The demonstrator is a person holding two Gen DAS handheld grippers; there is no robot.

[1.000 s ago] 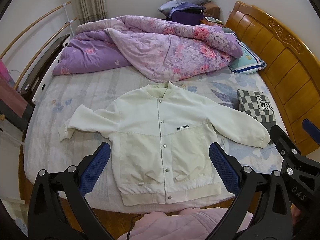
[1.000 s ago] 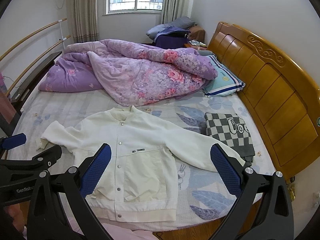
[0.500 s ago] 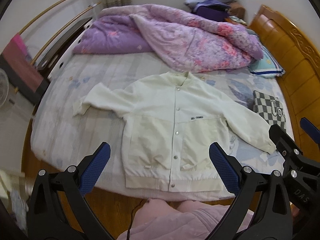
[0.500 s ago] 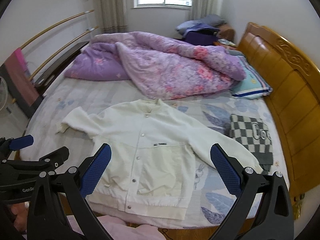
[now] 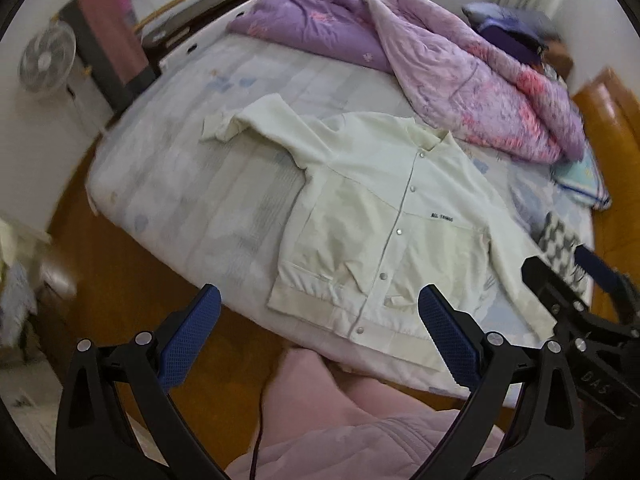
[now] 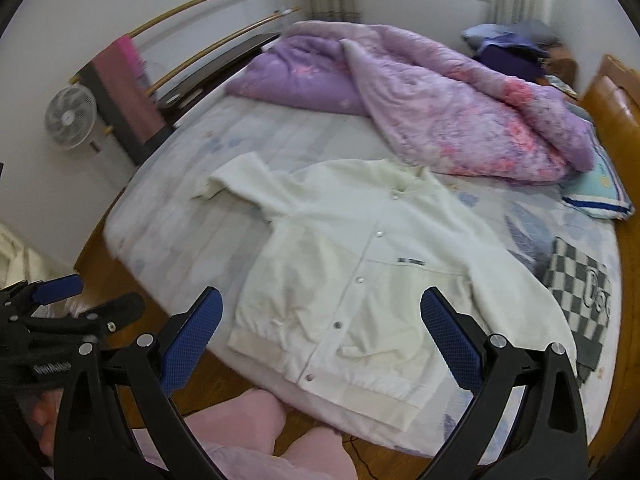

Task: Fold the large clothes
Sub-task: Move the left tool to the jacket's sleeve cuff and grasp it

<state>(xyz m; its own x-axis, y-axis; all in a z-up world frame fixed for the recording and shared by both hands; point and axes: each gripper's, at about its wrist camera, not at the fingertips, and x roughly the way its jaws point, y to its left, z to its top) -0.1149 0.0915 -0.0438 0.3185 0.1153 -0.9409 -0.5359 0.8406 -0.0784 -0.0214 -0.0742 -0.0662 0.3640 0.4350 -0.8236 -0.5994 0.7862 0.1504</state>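
Note:
A cream snap-button jacket (image 5: 384, 216) lies flat and face up on the bed, sleeves spread, hem at the near bed edge. It also shows in the right wrist view (image 6: 360, 264). My left gripper (image 5: 320, 336) is open and empty, held above the floor in front of the hem. My right gripper (image 6: 320, 336) is open and empty, above the hem's left part. Neither touches the jacket. The right gripper shows at the right edge of the left wrist view (image 5: 576, 280), and the left gripper at the left edge of the right wrist view (image 6: 60, 304).
A purple floral quilt (image 6: 440, 100) is heaped at the back of the bed. A checkered folded cloth (image 6: 580, 288) lies by the jacket's right sleeve. A wooden headboard (image 6: 616, 120) is on the right, a fan (image 6: 70, 118) and rack on the left. The person's pink-clad legs (image 5: 340, 420) are below.
Both views have swung to the left and tilted, so the jacket now sits right of centre and the floor and fan show. Both grippers stay open. The jacket has not moved.

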